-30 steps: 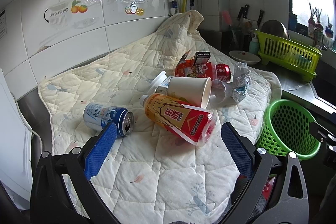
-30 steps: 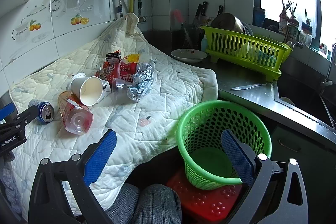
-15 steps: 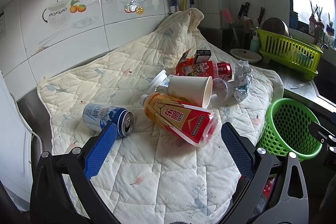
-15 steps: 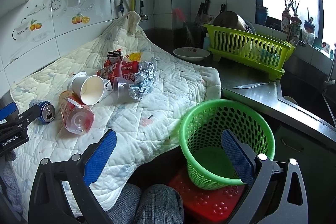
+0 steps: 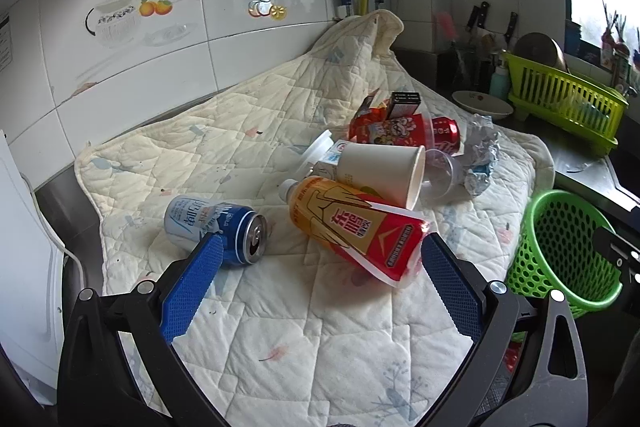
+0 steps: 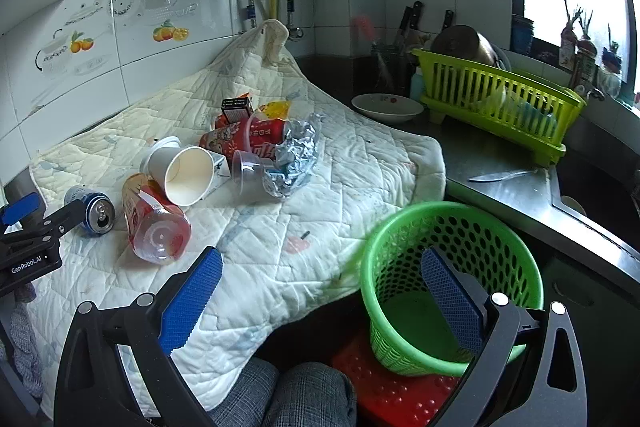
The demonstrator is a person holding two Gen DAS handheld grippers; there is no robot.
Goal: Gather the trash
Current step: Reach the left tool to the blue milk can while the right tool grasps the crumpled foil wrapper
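Evidently nothing collected yet. Left wrist view: our left gripper (image 5: pixel 320 267) hangs wide apart and empty above the quilted cloth (image 5: pixel 280 339) spread on the worktop. Trash lies in a heap toward the cloth's far right part: a blue can (image 5: pixel 216 223) on its side nearest the left finger, an orange-red bottle (image 5: pixel 356 227) lying just beside the right finger, a white paper cup (image 5: pixel 380 167) tipped over and touching the bottle, then a clear plastic cup (image 5: pixel 442 173), crumpled foil (image 5: pixel 480 159), a red wrapper (image 5: pixel 386 133) and a small dark box (image 5: pixel 406 99) behind. Right wrist view: our right gripper (image 6: pixel 320 283) also spread wide, holding nothing, poised over the cloth's near edge with its right finger in front of the green basket (image 6: pixel 452 227). Basket sits below the cloth's near right corner; what we see of its inside is bare. Every piece is left to move; can or bottle looks the likeliest first pick.
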